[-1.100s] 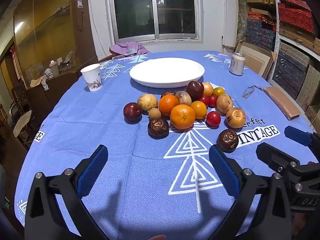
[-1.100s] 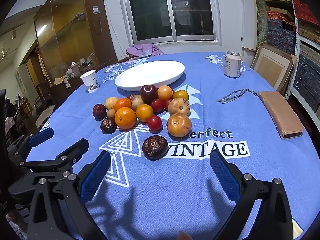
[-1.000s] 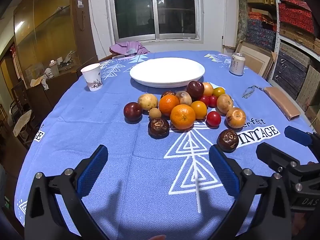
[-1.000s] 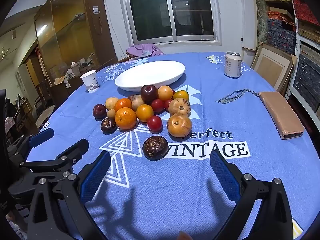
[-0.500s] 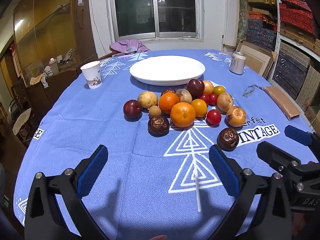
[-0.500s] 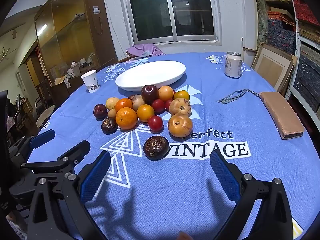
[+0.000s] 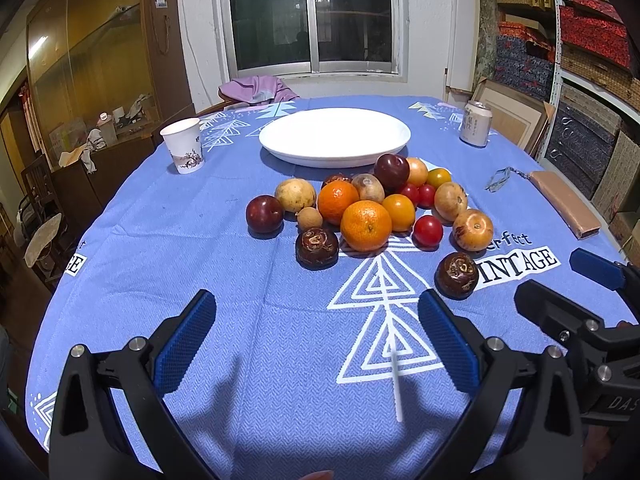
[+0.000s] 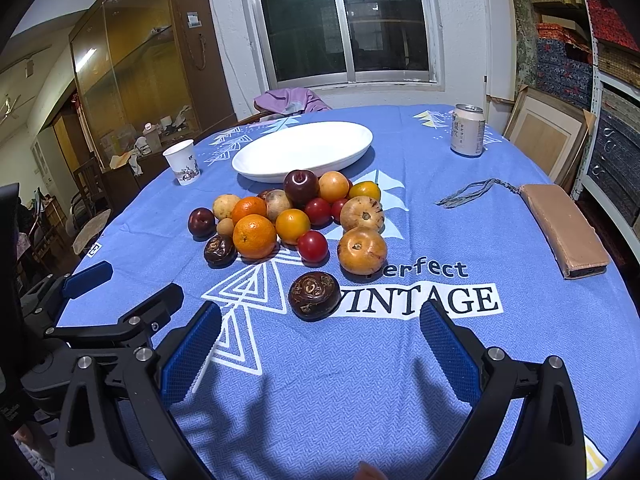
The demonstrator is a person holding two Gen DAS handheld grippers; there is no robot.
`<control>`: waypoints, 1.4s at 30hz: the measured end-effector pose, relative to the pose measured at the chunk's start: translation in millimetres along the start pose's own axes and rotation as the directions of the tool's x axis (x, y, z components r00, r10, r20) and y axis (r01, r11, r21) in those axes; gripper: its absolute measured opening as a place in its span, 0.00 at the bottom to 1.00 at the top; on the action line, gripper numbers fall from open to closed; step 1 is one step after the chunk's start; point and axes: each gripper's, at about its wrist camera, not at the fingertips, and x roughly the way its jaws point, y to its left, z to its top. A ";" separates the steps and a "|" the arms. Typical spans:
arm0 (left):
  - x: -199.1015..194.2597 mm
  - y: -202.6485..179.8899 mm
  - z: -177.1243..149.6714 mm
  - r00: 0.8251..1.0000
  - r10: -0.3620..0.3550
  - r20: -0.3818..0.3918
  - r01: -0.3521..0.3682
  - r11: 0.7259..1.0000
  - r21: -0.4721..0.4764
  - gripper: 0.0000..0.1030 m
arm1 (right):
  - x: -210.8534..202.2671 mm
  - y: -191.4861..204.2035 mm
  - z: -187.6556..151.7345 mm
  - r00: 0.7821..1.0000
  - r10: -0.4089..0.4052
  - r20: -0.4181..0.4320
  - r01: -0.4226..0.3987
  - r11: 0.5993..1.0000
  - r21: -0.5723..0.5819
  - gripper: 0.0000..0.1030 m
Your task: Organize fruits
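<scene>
Far left, upper-mid of the left wrist view: paper cup [image 7: 183, 145], set apart from the fruit – prob. just clutter, not part of the job. Lower left: left gripper [image 7: 316, 338] with jaws spread wide, nothing between them, hovering over bare blue tablecloth [image 7: 256, 320] short of the pile. Looks like a ready stance, open so it can drop over a round fruit w/o nudging others.

Centre: fruit pile [image 7: 364, 208] bunched tight, pieces touching, just in front of the white plate [image 7: 335, 135] at upper centre. Plate is empty – I'd judge it's the destination, so sorting hasn't begun. Front of pile: big orange [image 7: 366, 225], dark wrinkled fruit [image 7: 317, 247] beside it at its left.

Right of centre: a second dark fruit [image 8: 314, 294] sits alone, apart from the pile, nearest the right gripper [image 8: 320, 354]. That gripper is also spread wide and empty, the fruit just ahead of its tips – likely first pick, being loose & reachable.

Far right: drink can [image 8: 467, 130] upper right, brown pouch [image 8: 564, 228] at the mid-right edge, both well clear of the fruit.
</scene>
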 end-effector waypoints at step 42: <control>7.5 3.1 -4.0 0.999 -0.004 -0.033 0.004 1.000 -0.007 0.96 | 1.6 4.3 -0.8 1.000 0.004 -0.001 -0.004 1.000 0.000 0.97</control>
